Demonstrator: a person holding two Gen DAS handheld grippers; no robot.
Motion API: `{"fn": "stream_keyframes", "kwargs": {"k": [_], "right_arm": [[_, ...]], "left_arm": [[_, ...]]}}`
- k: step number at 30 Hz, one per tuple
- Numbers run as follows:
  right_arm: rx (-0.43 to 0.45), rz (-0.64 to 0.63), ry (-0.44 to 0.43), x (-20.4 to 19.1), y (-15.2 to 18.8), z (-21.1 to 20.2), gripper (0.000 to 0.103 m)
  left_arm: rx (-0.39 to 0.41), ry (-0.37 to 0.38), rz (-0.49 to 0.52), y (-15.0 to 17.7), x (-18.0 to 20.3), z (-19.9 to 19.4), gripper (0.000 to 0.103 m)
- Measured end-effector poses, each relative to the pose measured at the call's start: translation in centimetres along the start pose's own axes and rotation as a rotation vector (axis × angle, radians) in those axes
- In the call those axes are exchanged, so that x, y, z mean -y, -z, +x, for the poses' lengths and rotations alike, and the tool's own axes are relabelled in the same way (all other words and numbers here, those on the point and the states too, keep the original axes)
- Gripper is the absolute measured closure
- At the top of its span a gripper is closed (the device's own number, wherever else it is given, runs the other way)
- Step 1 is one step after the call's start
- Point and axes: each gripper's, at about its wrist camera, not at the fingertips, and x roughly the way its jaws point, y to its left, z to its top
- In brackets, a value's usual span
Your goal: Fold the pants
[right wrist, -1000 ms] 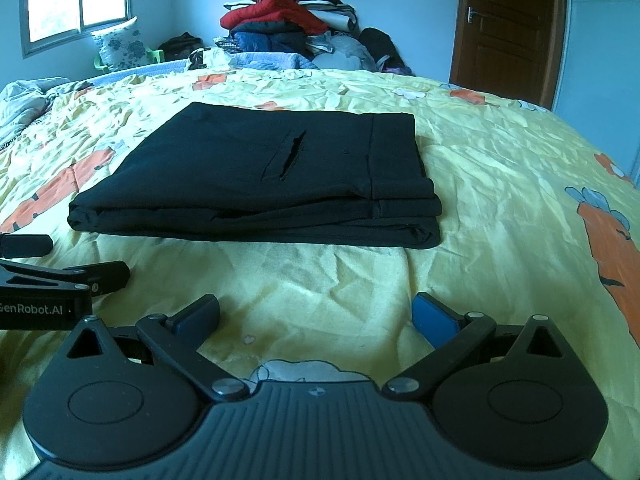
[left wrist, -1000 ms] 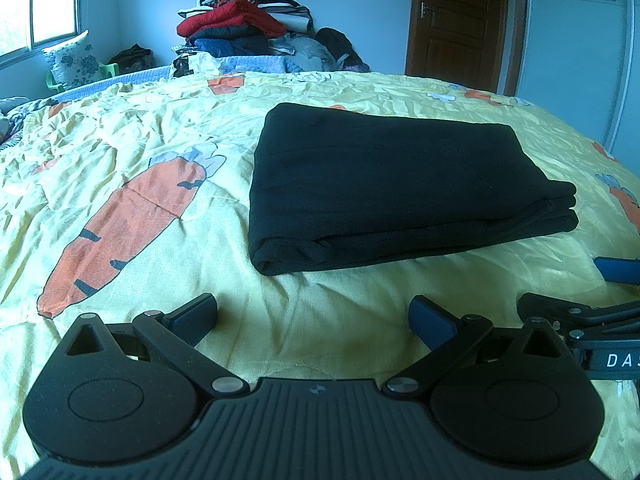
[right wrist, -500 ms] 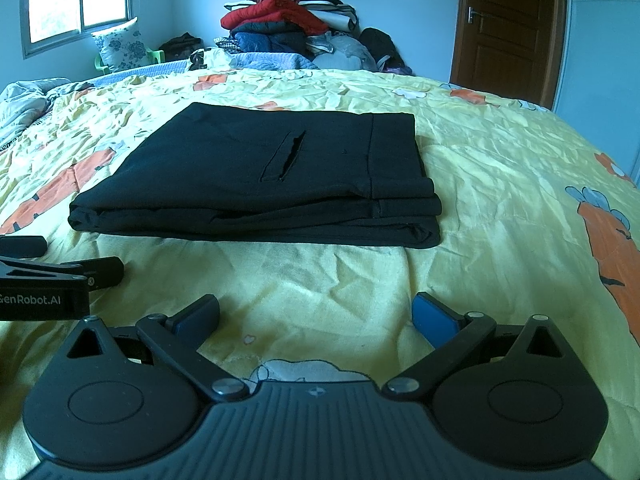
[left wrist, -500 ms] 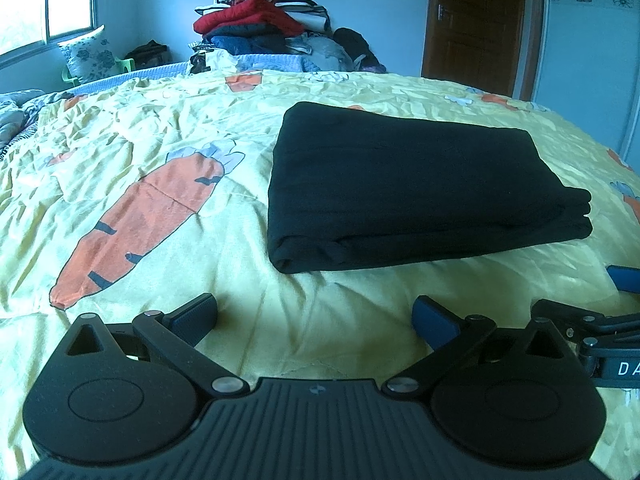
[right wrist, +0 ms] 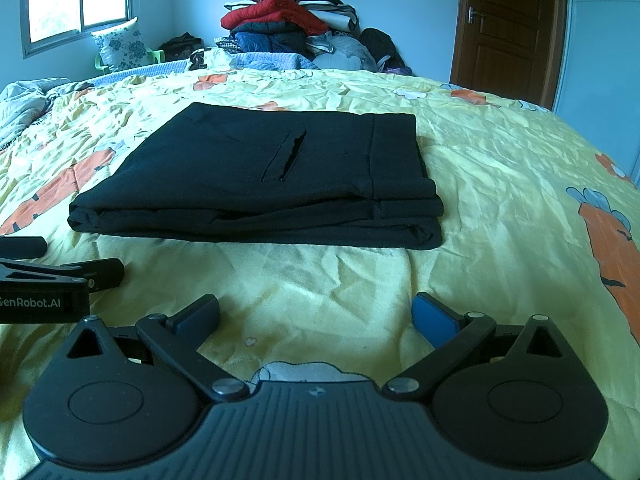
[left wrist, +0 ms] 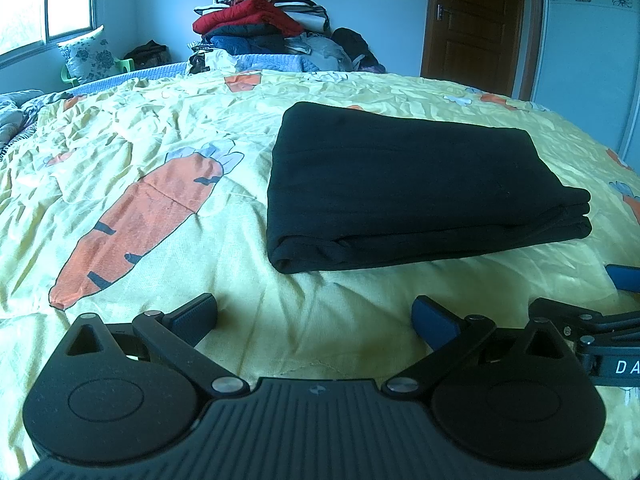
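Left wrist view: left gripper (left wrist: 316, 314) low over yellow carrot-print bedspread (left wrist: 168, 152), pointing forward, jaws spread wide, nothing between them. Right gripper (left wrist: 592, 300) beside it at right edge, level with it. Right wrist view: right gripper (right wrist: 316, 314) same low forward pose, jaws released wide, empty; left gripper (right wrist: 60, 264) at left edge. Black pants (right wrist: 256, 176) just ahead of both grippers, folded into flat stacked rectangle on bedspread, apart from fingertips. Far back: pile of clothes (right wrist: 288, 28) against wall, brown door (right wrist: 508, 28) right.
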Motion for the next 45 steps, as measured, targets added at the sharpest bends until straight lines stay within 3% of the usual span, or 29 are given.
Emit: {"fn": "stream_keyframes", "kwargs": {"k": [45], "right_arm": [[0.003,0.018,0.031,0.10,0.02,-0.03,0.000]], "left_arm": [[0.001,-0.025,-0.021,0.11,-0.15,-0.23,0.000]]}}
